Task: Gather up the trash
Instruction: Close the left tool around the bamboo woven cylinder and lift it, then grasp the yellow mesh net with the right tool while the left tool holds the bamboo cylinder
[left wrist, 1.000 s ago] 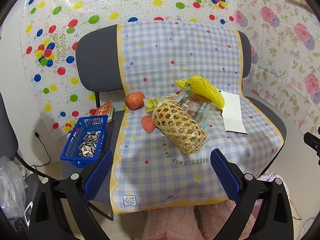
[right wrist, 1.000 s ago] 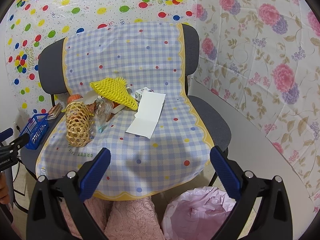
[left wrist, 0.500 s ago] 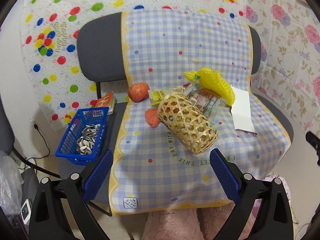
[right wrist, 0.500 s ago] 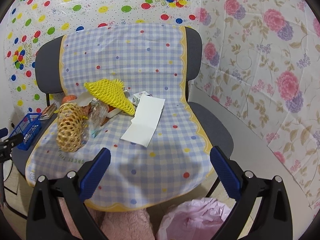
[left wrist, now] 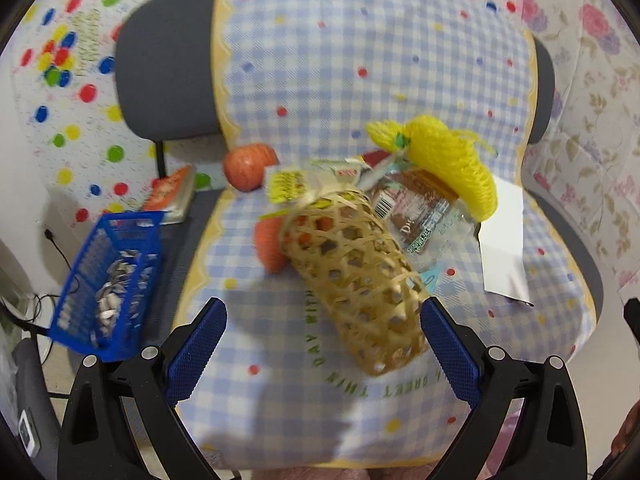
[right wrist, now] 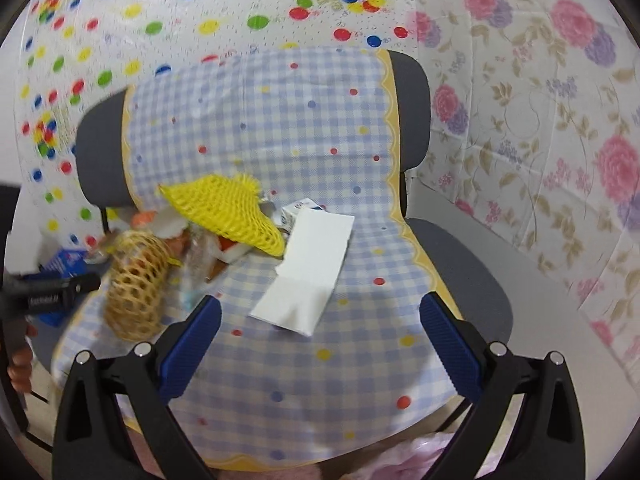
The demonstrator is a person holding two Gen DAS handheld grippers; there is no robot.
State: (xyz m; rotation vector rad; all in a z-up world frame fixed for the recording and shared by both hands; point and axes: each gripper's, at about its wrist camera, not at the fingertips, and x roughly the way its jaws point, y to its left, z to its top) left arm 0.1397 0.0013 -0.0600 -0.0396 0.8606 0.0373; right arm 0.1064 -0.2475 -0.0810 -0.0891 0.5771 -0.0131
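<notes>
Left wrist view looks down on a chair seat draped with a checked cloth (left wrist: pixel 328 80), where the litter sits heaped together, presumably so it can be picked off piece by piece. A woven bamboo basket (left wrist: pixel 356 276) lies on its side at the centre, its far end toward 11 o'clock; a yellow foam net (left wrist: pixel 452 164) rests at 1 o'clock on top of clear plastic wrappers (left wrist: pixel 420 216), and a white folded paper (left wrist: pixel 504 240) lies flat at 3 o'clock, apart from the heap. An apple (left wrist: pixel 250 166) sits at 11 o'clock and a blue crate (left wrist: pixel 112 280) of shells at 9 o'clock, off the cloth. The left gripper (left wrist: pixel 324 354) hangs low over the seat's front edge, jaws spread wide and empty, the basket's near end between the fingertips. In the right wrist view the right gripper (right wrist: pixel 320 348) is likewise wide apart and holding nothing, angled down with the paper (right wrist: pixel 308 268) just ahead at 12 o'clock, likely its first target. A pink bag (right wrist: pixel 416 460) shows at 5 o'clock below the seat.
</notes>
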